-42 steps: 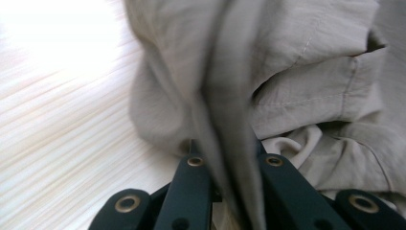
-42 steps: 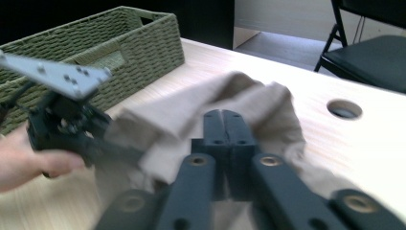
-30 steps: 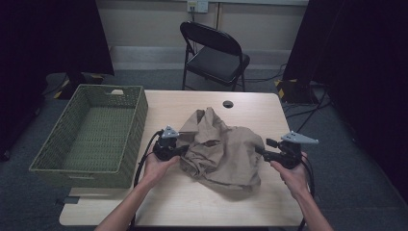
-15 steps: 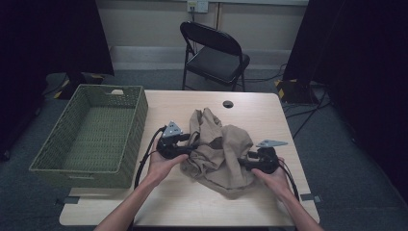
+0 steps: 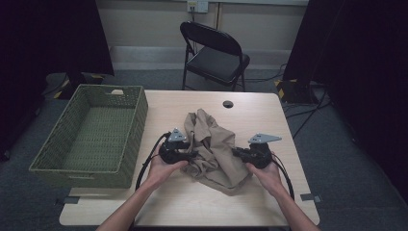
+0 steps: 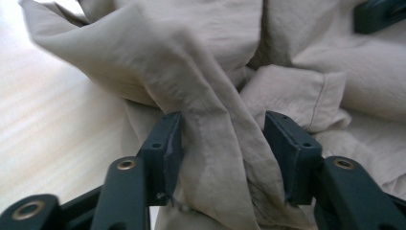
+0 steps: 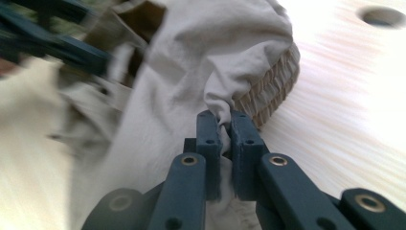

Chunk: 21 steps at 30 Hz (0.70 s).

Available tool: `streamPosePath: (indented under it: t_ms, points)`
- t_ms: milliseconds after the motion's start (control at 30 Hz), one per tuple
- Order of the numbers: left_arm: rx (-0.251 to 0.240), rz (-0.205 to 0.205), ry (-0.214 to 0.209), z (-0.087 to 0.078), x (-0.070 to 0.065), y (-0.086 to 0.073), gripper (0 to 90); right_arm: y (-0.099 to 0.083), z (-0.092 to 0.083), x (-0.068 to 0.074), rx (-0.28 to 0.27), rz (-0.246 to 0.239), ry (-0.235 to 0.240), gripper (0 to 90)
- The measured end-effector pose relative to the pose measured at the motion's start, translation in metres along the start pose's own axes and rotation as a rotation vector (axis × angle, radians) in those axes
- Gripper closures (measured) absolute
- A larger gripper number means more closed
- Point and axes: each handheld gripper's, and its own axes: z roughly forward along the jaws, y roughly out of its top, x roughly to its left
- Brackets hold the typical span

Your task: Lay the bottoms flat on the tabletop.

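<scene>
Pinching a thin fold near the ribbed elastic band, the right gripper (image 7: 225,125) has its jaws just closed on the crumpled beige cloth garment (image 5: 214,149), which lies bunched in the middle of the pale wooden table (image 5: 269,115), between the two hands. In the right gripper view the pads press a narrow ridge of fabric with almost no gap. That bite looks shallow; if the hand pulls sideways or lifts quickly, I judge the fold could slide out from between the pads and the garment would drop back in a heap.

The left gripper (image 6: 222,141) stands half open, a twisted rope of cloth running up between its jaws. The left pad seems to brush the fabric, the far one stands clear of it, so nothing is clamped there. Its jaws have just been opening and then easing back slightly. Closing now would likely catch several layers at once, and spreading the garment would then drag a knot instead of one edge.

With one side held and the other loose, any pull from the right would probably haul the whole bundle across the table, towards the table edge near the person.

The green woven rectangular basket (image 5: 91,132) sits at the left of the table, apart from the garment. A trailing black cable (image 5: 146,163) loops by the left hand (image 5: 163,168) and could snag the cloth.
</scene>
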Motion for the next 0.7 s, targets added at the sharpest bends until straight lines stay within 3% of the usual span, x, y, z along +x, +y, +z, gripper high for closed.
streamPosePath:
  t_ms: [67,167,233,333,433,500,633,700]
  points:
    - [-0.03,-0.012,0.0,-0.006,0.001,0.002,53.7,0.008,0.004,0.012,-0.014,-0.028,0.025,84.1]
    - [-0.069,0.02,0.003,-0.022,0.0,0.012,55.4,0.019,0.008,0.022,-0.033,-0.044,0.05,83.1]
    - [-0.107,0.056,0.009,-0.035,-0.006,0.017,59.4,0.024,0.014,0.022,-0.022,-0.034,0.046,79.8]
    - [-0.135,0.049,-0.029,-0.041,-0.011,0.021,58.6,0.025,0.022,0.014,-0.01,-0.007,0.031,74.5]
    - [-0.127,0.059,-0.077,-0.034,-0.021,0.024,54.7,0.023,0.018,0.009,-0.029,0.033,0.02,64.8]
    - [-0.105,0.093,-0.104,-0.022,-0.032,0.026,53.8,0.023,0.008,0.007,-0.049,0.03,0.01,59.7]
    - [-0.08,0.105,-0.164,0.0,-0.054,0.03,48.7,0.01,-0.018,0.0,-0.073,0.062,-0.011,60.2]
    - [-0.067,0.116,-0.192,0.008,-0.066,0.031,46.9,-0.003,-0.027,-0.003,-0.044,0.063,-0.038,61.9]
